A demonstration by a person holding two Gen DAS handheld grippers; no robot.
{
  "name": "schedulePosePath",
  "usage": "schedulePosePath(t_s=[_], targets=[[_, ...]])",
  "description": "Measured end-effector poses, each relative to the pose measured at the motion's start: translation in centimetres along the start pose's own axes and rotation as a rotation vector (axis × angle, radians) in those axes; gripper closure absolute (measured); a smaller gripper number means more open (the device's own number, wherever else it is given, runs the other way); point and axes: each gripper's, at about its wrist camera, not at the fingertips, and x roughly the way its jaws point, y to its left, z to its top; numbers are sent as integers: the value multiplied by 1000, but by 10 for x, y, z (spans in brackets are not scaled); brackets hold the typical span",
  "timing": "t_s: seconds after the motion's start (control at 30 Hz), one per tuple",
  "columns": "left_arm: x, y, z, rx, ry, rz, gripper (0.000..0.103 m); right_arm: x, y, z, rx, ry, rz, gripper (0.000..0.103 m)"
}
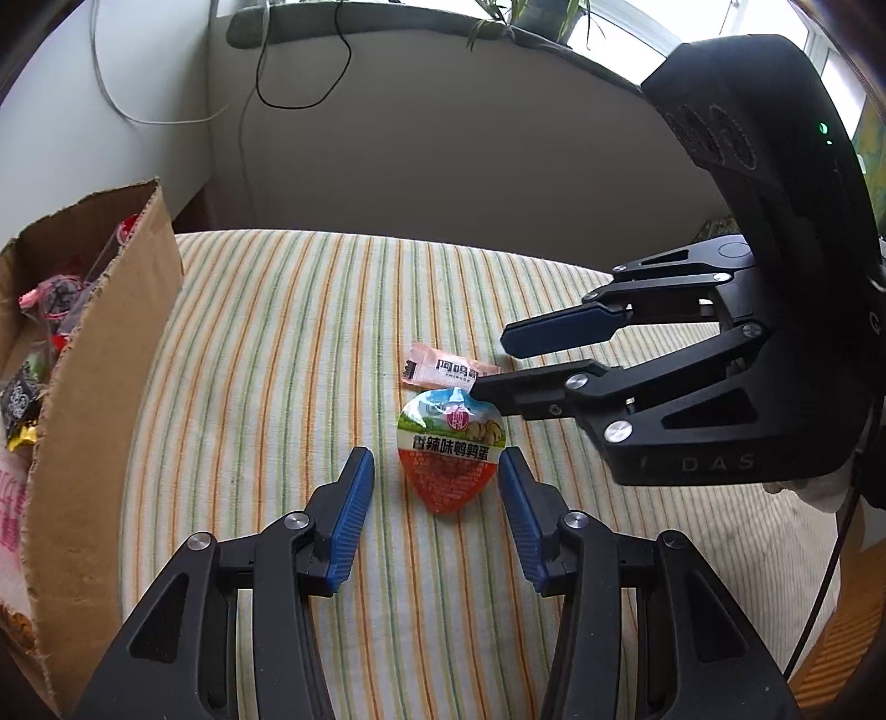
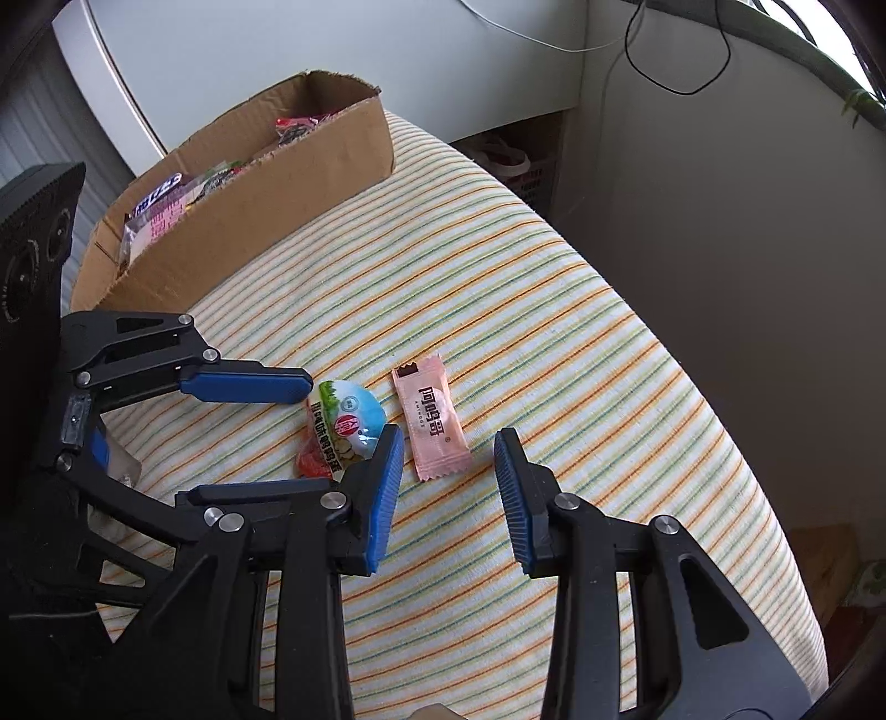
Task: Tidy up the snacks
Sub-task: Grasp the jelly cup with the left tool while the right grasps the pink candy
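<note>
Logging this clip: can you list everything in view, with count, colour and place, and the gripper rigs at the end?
Teardrop-shaped sealed snack cup: one, blue, green and red, on the cloth between the left gripper's fingers, untouched.
Pink rectangular snack sachet: one, pink with dark print, beside the cup, between the right gripper's fingers.
Torn brown cardboard box: one, at the cloth's edge, holding assorted wrapped snacks.
Striped cloth: one, cream with orange and green stripes, under everything.
Potted plant: green, on the window ledge.
Cables: black and white, on the wall.
Left gripper: black, blue pads, open.
Right gripper: same, open.
</note>
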Motion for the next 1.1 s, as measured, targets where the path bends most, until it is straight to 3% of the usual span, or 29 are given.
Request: schedulePosePath(t_s=[0.23,0.43,0.77,1.1], targets=[[5,-11,3,24,-15,26,58,9,3,6,-25,-14,-15,67],[6,-13,5,4,-34,48,64,10,4,9,-68,-12,-55,82],[6,-6,1,-6,-61,89,75,14,5,13,-31,-38,-94,83],[-1,9,-1,-67,-63,85,75,-11,5,4,20,-96,-102,83]])
